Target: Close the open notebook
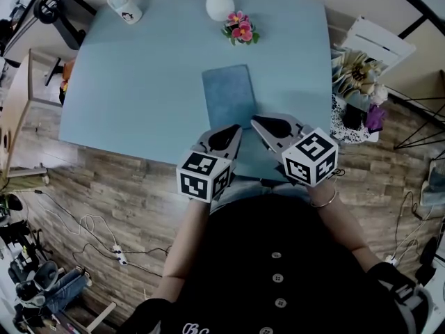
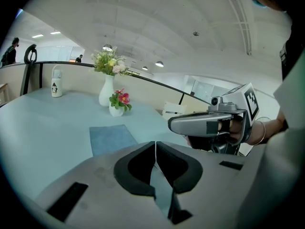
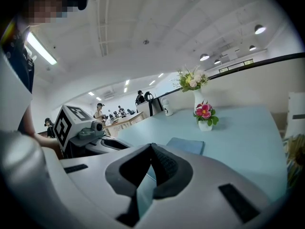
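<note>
A flat blue rectangular notebook (image 1: 228, 94) lies closed near the middle of the pale blue surface (image 1: 132, 96), one plain cover facing up and its long sides running from near to far. Nothing touches it.

Both tools hover over the near edge of the surface, just short of the notebook's near end. The left tool (image 1: 236, 129) is clenched: its dark pads meet along a thin line with nothing between them. The right tool (image 1: 255, 121), just to its right, is likewise clenched on nothing, its tips pressed together. The two tips angle in toward each other and stand close but apart, and each tool points slightly downward toward the notebook.

At the far edge stands a white ceramic vase (image 1: 220, 4) with pale flowers. Just nearer and to its right is a small white pot of pink flowers (image 1: 240, 30). A white bottle (image 1: 124, 7) lies on its side at the far left corner, well apart from the notebook.
</note>
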A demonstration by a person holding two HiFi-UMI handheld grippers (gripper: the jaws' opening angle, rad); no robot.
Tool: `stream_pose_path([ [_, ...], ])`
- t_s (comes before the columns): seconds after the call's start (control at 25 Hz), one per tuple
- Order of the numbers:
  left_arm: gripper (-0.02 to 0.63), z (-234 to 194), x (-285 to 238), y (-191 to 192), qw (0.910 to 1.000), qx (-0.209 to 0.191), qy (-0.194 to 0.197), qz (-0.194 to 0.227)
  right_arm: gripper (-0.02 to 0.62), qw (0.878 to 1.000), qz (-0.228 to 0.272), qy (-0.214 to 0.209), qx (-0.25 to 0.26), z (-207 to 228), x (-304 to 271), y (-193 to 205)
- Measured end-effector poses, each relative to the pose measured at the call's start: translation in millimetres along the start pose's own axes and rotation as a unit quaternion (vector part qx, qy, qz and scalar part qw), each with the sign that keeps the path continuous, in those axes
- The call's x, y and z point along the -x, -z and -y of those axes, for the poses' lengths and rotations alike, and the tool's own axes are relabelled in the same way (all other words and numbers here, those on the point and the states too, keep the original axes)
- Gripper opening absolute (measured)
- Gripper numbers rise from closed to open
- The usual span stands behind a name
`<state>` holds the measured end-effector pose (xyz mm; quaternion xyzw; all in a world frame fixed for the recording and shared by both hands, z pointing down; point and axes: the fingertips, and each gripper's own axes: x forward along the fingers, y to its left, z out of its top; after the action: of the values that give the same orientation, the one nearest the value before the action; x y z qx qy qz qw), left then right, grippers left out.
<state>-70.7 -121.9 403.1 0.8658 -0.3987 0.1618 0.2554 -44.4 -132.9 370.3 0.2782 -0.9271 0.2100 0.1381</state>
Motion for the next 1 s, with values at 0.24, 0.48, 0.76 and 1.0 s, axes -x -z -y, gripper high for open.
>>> stream_pose_path([
  [0.24,0.019,-1.3,0.6,5.8,0.9999,0.006,-0.006,-0.009,0.003,1.0,-0.008,-0.004,0.001,-3.5,-1.8,3.9],
  [0.48,0.017,-3.4,0.1,8.7,0.9997,0.007,-0.01,-0.02,0.003,1.0,-0.011,0.001,-0.004,-1.6,-1.7,4.9],
  [0.76,0.017,-1.4,-1.6,9.2,0.9998,0.006,-0.005,-0.02,0.004,1.0,-0.013,-0.001,-0.005,-2.3,-2.0,6.5],
  [1.0,0.017,-1.1,-2.6,7.9,0.9998,0.005,-0.004,-0.018,0.003,1.0,-0.016,0.001,-0.005,-0.5,-2.2,6.7],
])
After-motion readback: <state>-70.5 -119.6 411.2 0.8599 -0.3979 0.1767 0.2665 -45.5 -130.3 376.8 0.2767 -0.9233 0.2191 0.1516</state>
